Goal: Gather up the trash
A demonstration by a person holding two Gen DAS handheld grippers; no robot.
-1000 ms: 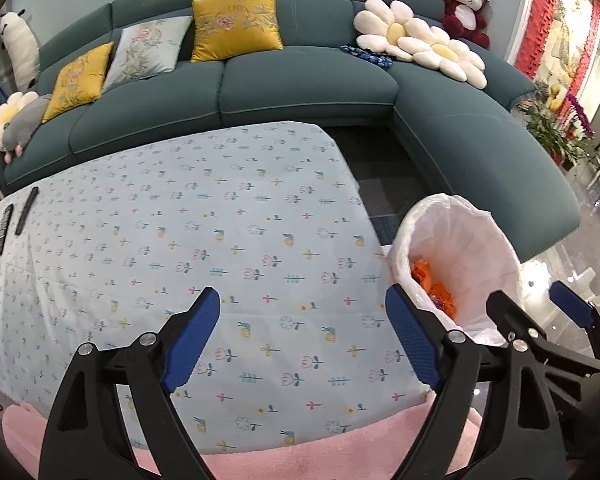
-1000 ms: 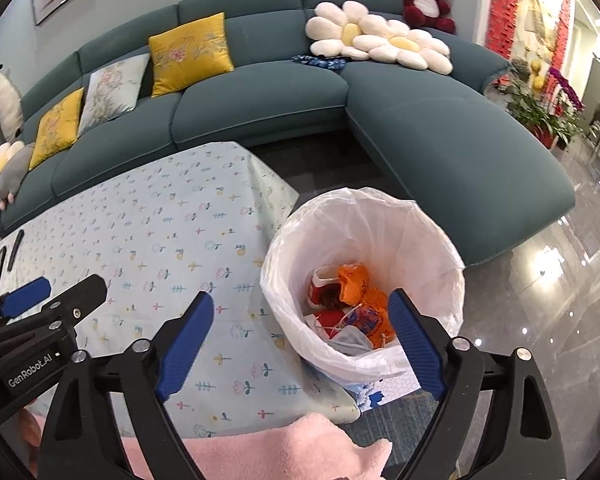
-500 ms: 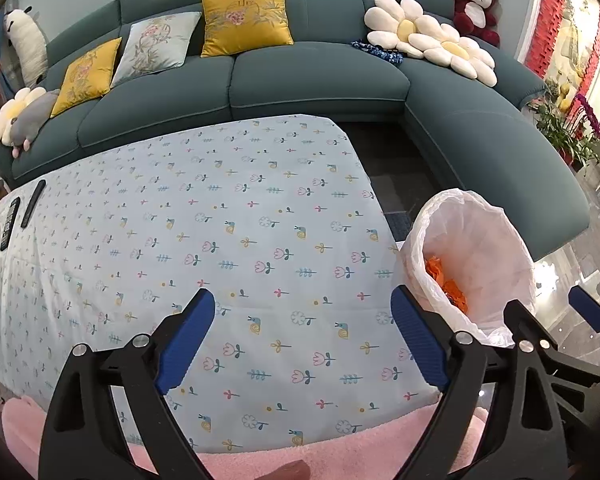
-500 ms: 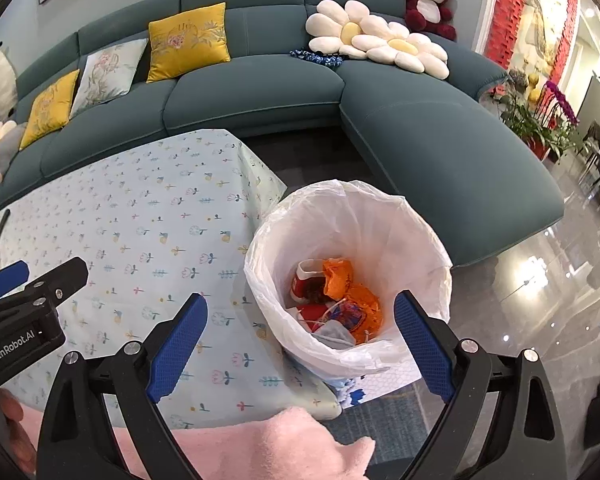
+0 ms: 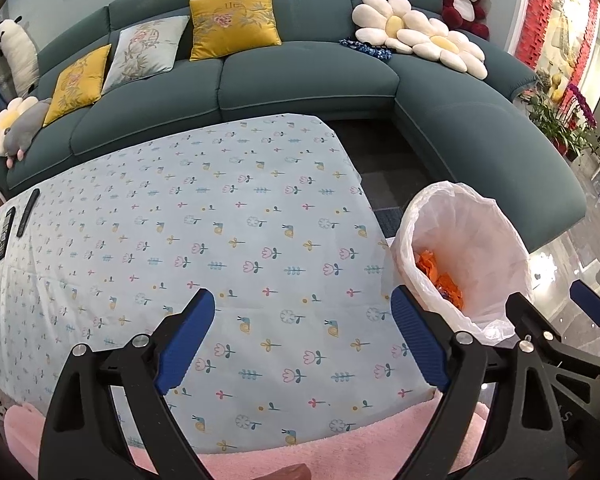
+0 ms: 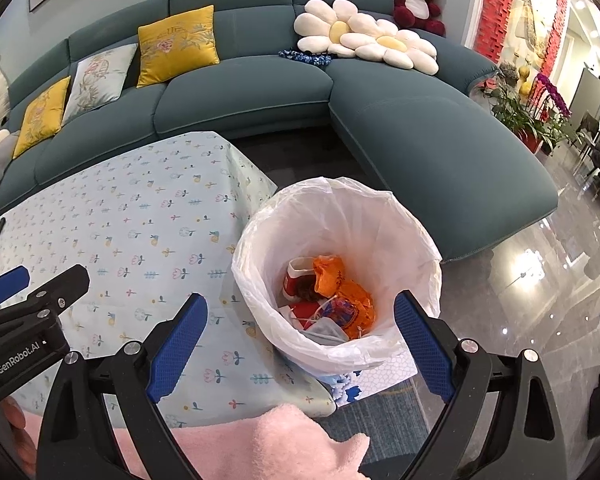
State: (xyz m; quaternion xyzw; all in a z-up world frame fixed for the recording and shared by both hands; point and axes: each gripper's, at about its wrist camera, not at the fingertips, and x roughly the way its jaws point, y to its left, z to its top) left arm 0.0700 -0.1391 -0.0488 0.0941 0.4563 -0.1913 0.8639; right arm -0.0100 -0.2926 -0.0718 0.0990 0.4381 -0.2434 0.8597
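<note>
Both the left gripper (image 5: pixel 302 340) and the right gripper (image 6: pixel 300 344) hang wide open with nothing between their blue pads. The crumpled orange and red wrappers (image 6: pixel 332 300) already lie inside the white plastic-lined bin (image 6: pixel 416 236), just beside the table's floral blue tablecloth (image 5: pixel 204 216). Likely risks: a low right finger could snag the thin liner and tip the bin, or the remotes (image 5: pixel 10 228) could be mistaken for rubbish.

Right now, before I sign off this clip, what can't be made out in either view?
- Bin bag contents: left view, near wall hides all but orange scraps.
- Bin body: right view, bag overhang and tablecloth cover it.
- Dark flat items at the table's far-left edge: too small, distorted.
- Table's near edge: pink cloth covers it.
</note>
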